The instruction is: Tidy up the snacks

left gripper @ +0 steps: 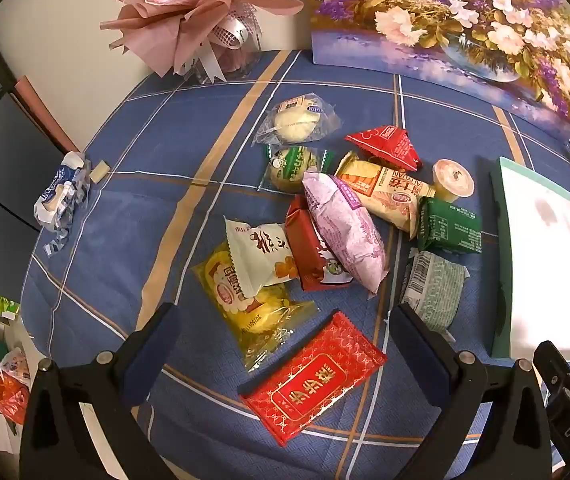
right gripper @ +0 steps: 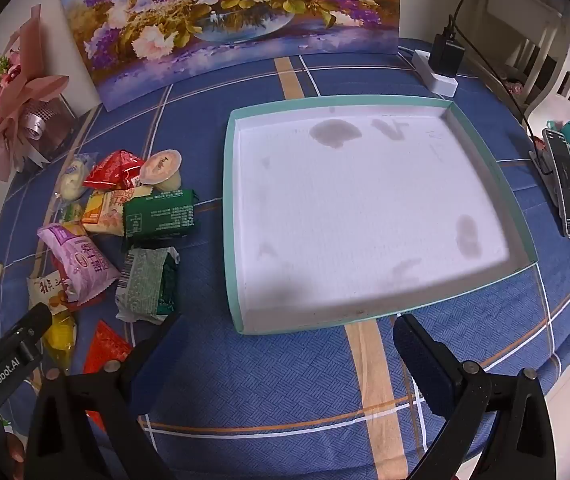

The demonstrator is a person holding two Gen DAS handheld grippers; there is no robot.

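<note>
A heap of wrapped snacks lies on the blue checked tablecloth. In the left wrist view I see a red packet [left gripper: 312,378] nearest, a yellow packet [left gripper: 253,304], a purple packet [left gripper: 345,232], a green packet [left gripper: 451,226], a grey-green packet [left gripper: 433,288] and a jelly cup [left gripper: 453,180]. My left gripper [left gripper: 285,340] is open and empty just above the red packet. A white tray with a teal rim [right gripper: 231,216] lies empty right of the heap. My right gripper [right gripper: 285,344] is open and empty at the tray's near edge.
A flower painting [right gripper: 225,16] leans on the back wall. A pink bouquet [left gripper: 197,12] stands at the back left. A crumpled blue-white wrapper [left gripper: 61,196] lies at the left edge. A power strip [right gripper: 439,68] and a phone [right gripper: 565,184] lie right of the tray.
</note>
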